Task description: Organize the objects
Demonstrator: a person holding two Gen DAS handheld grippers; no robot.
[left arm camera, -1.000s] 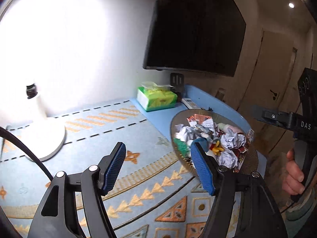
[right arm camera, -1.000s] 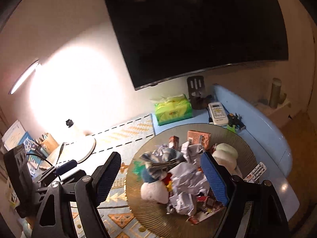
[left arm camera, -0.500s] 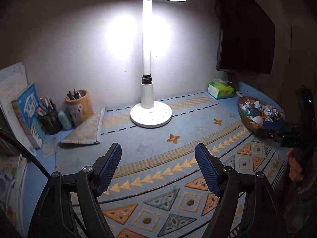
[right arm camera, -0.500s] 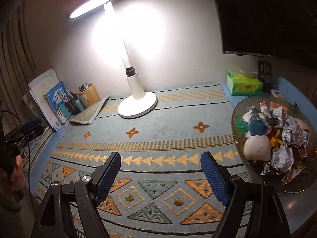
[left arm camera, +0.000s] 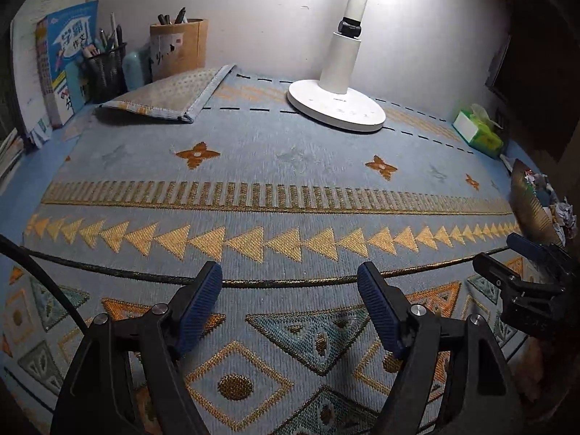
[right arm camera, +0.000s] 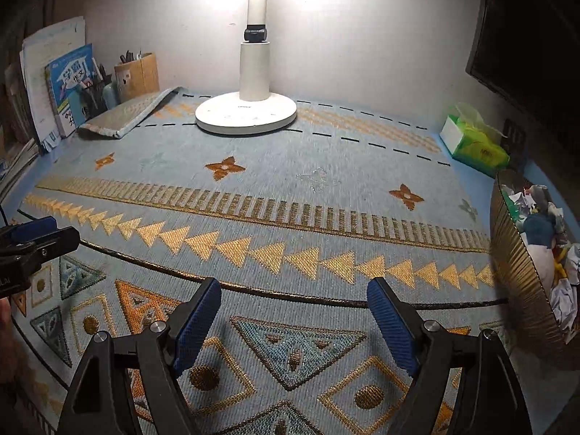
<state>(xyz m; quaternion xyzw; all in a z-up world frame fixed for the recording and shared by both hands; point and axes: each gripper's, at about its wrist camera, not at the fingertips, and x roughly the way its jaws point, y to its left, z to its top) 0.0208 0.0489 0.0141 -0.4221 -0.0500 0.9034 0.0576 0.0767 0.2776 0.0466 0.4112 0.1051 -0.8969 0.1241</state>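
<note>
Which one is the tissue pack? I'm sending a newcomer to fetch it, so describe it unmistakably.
Start at the white desk lamp and follow the wall rightwards, off the patterned mat. The tissue pack lies there, just behind the gold basket: the only bright green thing, with a tissue sticking up.

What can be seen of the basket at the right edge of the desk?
The basket is a shallow round bowl with a ribbed, golden-brown wall that looks woven or metallic. It sits on the right end of the patterned mat, partly cut off by the frame. It is heaped with crumpled white paper, a blue-and-white plush toy and green scraps. The tissue pack lies beyond it. No hand-held gripper touches it.
</note>
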